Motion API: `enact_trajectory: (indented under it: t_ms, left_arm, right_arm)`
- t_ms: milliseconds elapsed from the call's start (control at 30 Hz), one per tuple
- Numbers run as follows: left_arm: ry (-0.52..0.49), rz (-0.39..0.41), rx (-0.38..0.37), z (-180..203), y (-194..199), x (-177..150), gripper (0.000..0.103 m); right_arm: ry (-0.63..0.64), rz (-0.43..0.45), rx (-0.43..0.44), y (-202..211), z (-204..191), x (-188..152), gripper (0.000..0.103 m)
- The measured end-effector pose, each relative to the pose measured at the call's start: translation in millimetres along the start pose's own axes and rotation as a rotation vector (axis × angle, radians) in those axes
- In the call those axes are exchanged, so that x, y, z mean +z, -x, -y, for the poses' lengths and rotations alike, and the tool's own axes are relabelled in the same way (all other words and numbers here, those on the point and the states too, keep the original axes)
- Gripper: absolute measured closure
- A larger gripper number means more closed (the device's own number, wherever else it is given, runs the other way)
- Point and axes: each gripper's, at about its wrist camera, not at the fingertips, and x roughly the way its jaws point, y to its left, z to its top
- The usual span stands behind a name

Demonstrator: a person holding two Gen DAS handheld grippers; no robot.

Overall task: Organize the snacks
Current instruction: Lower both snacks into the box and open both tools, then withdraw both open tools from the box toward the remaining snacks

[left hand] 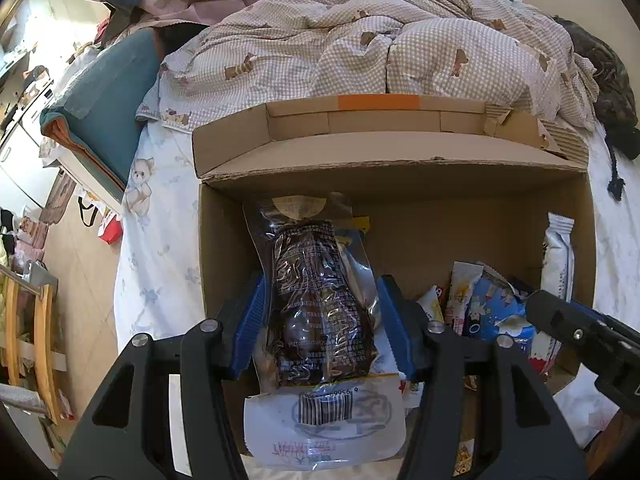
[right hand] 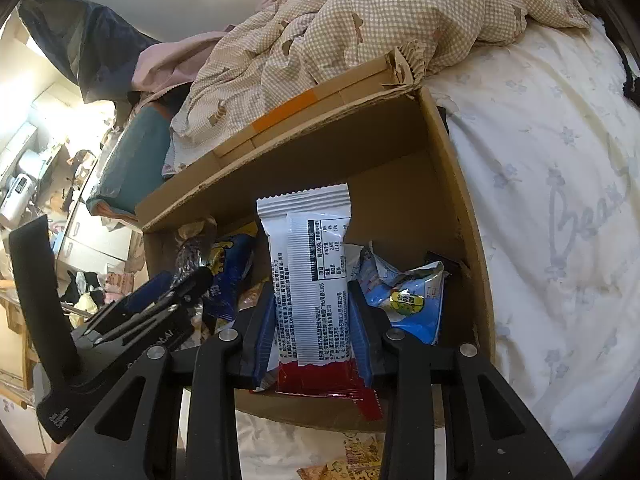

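Nearest your left wrist camera, the left gripper is clenched on a clear vacuum pouch of dark food, its blue pads pressing the pouch from both sides. You hold that pouch upright, barcode end toward you, over the near left part of the open cardboard box. Behind the pouch, a yellow-tipped packet peeks out against the far wall, though you cannot tell what it is.

Your right gripper grasps a white snack bar with a red lower end, also upright, with its printed back facing the camera. It sits over the near middle of the box, and from the left wrist view the same bar stands near the box's right wall.

Inside the box, loose snacks lie on the floor: a light blue bag with a yellow-green label just right of your bar, and a dark blue packet with yellow lettering to its left. In the left wrist view, a pink-and-white stick packet leans among blue wrappers in the near right area.

The box rests on a bed with a white floral sheet. A rumpled checked duvet lies bunched just beyond the far flap, which carries a strip of orange tape. A teal cushion lies at the far left edge of the bed.
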Motion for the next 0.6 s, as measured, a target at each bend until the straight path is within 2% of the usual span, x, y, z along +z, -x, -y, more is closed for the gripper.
enact_trajectory:
  t_ms: [133, 333, 367, 433, 467, 500, 600]
  left_arm:
    - [0.004, -0.007, -0.009, -1, 0, -2, 0.047]
    - [-0.024, 0.006, 0.012, 3, 5, -9, 0.043]
    - [-0.019, 0.004, 0.012, 2, 5, -9, 0.041]
    - [-0.004, 0.007, -0.002, 0, 9, -11, 0.029]
    - [0.000, 0.013, -0.005, -1, 11, -11, 0.020]
    - [0.002, 0.024, -0.009, -1, 14, -12, 0.016]
    - [-0.012, 0.055, -0.007, -1, 25, -14, 0.016]
  right_arm:
    - [-0.011, 0.003, -0.001, 1, 2, 0, 0.066]
    - [-0.037, 0.022, 0.005, 8, 5, 2, 0.051]
    - [-0.037, 0.028, 0.003, 9, 5, 2, 0.045]
    - [-0.039, 0.039, -0.002, 12, 6, 2, 0.037]
    - [-0.040, 0.045, -0.005, 14, 6, 3, 0.033]
    - [-0.042, 0.048, -0.007, 15, 6, 3, 0.032]
    - [-0.044, 0.049, -0.006, 17, 6, 4, 0.029]
